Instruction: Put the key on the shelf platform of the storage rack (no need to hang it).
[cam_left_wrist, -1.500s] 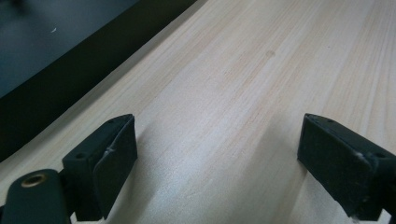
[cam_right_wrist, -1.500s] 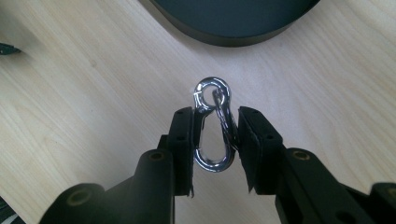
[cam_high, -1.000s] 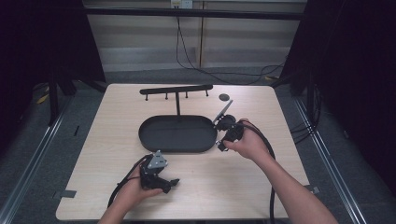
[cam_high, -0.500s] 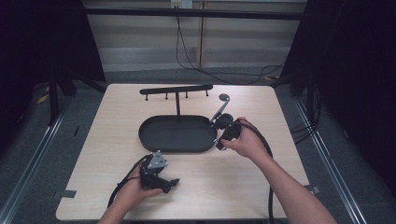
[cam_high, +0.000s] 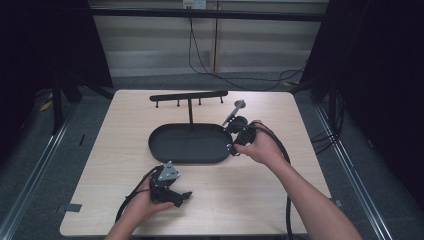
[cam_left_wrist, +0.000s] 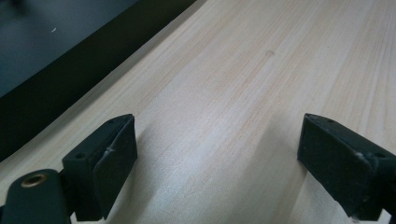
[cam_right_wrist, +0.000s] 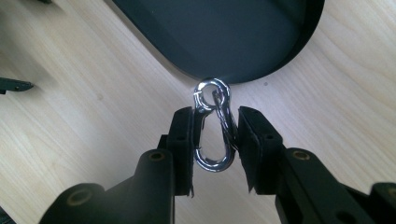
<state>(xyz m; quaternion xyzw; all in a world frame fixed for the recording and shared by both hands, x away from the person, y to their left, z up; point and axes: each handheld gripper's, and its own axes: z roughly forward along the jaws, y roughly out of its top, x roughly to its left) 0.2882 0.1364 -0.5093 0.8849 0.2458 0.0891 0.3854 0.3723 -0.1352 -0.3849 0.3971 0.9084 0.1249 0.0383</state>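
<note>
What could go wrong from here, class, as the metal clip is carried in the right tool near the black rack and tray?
1. The right tool pinches the metal clip only by its thin sides, so it may twist or slip out.
2. The clip is close to the black tray and could knock its rim.
3. The rack's pegs are small, so hooking the ring may miss.

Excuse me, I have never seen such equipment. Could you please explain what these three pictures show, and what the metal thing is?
A person sits at a wooden table and holds a hand tool with two black jaws in each hand. One camera looks down from above; the two others ride on the tools. The left gripper rests low on the table, jaws wide open, holding nothing. The right gripper is clamped on a shiny metal snap hook. On the table stands a black oval tray with a bar of hooks above it.
</note>
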